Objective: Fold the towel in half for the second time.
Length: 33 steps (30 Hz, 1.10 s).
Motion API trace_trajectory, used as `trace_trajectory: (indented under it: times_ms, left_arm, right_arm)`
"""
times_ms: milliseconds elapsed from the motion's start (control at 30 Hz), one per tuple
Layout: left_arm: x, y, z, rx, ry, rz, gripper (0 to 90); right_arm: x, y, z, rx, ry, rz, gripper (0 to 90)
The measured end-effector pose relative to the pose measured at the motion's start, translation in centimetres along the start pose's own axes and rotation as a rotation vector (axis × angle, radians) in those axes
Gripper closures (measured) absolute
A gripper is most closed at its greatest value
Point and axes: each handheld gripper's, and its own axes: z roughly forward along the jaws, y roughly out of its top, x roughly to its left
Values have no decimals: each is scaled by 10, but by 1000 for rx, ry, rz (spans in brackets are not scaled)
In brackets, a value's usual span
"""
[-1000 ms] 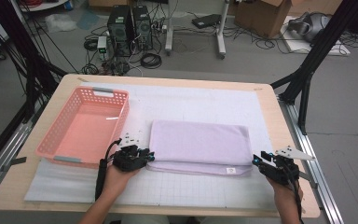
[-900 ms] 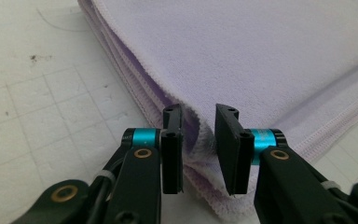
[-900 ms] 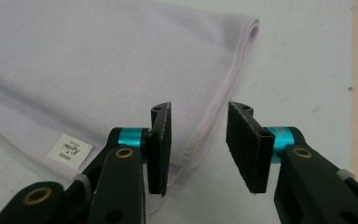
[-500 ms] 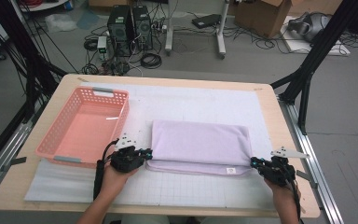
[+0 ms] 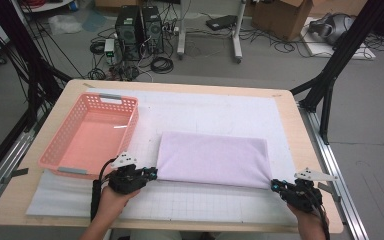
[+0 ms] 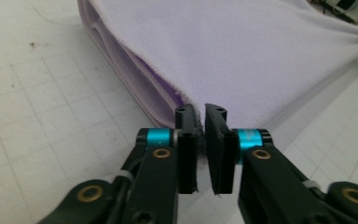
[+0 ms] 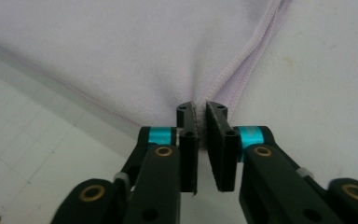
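A folded lilac towel [image 5: 212,159] was laid on the white gridded mat [image 5: 205,200] at the middle of the table [image 5: 290,107], just right of the pink basket [image 5: 91,135], and its two near corners were being pinched. The left gripper [image 5: 151,174] was clamped on the near left corner, and the right gripper [image 5: 276,186] was clamped on the near right corner. The step was judged to be a fold or a lift of the near edge, and it would be done best if both corners were raised together and level, so that the layers were kept aligned and the cloth was not dragged across the mat. Care would be needed that all layers were caught and not the top one alone. In the left gripper view the stacked folds of the towel [image 6: 223,51] were seen edge-on, with a darker lilac inner layer, which could not be made out from the high view. In the right gripper view the stitched hem [image 7: 251,56] was shown running into the jaws. The basket and the spacing of the hands were given by the high view alone.
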Motion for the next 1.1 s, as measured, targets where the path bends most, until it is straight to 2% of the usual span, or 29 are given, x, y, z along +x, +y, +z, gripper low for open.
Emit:
trace_trajectory:
  times_ms: [33,133,200,267,367,500,600,667,767,800,933,1000,1100]
  left_arm:
    - [0,1,0,-3,11,-7,643]
    - [-2,5,-2,-54,24,22,558]
    - [-4,9,-1,-98,27,44,545]
    - [-4,13,1,-109,21,58,544]
    - [-2,16,11,-100,24,62,561]
    - [1,12,25,-38,30,43,569]
    - [0,9,27,0,37,48,573]
    - [-1,6,28,21,46,50,578]
    - [-1,2,28,71,53,60,577]
    - [-1,0,27,68,47,55,578]
    - [-1,0,24,59,41,47,579]
    - [-1,1,21,38,31,59,579]
    - [0,3,18,-8,28,53,548]
  right_arm:
    - [0,0,0,-9,-15,0,720]
    - [-1,5,-8,-86,-37,9,659]
    - [-1,9,-12,-137,-59,-3,654]
    - [0,14,-11,-168,-61,-10,662]
    - [2,21,4,-138,-44,-35,684]
    - [2,23,33,-50,-35,-57,694]
    - [0,22,43,2,-55,-76,703]
    - [-2,18,43,-5,-50,-80,712]
    - [-3,16,39,2,-81,-103,712]
    - [-3,15,38,4,-92,-112,709]
    - [-7,11,30,-4,-100,-88,656]
    - [-7,9,25,-26,-90,-99,634]
    - [-9,9,16,-71,-73,-91,611]
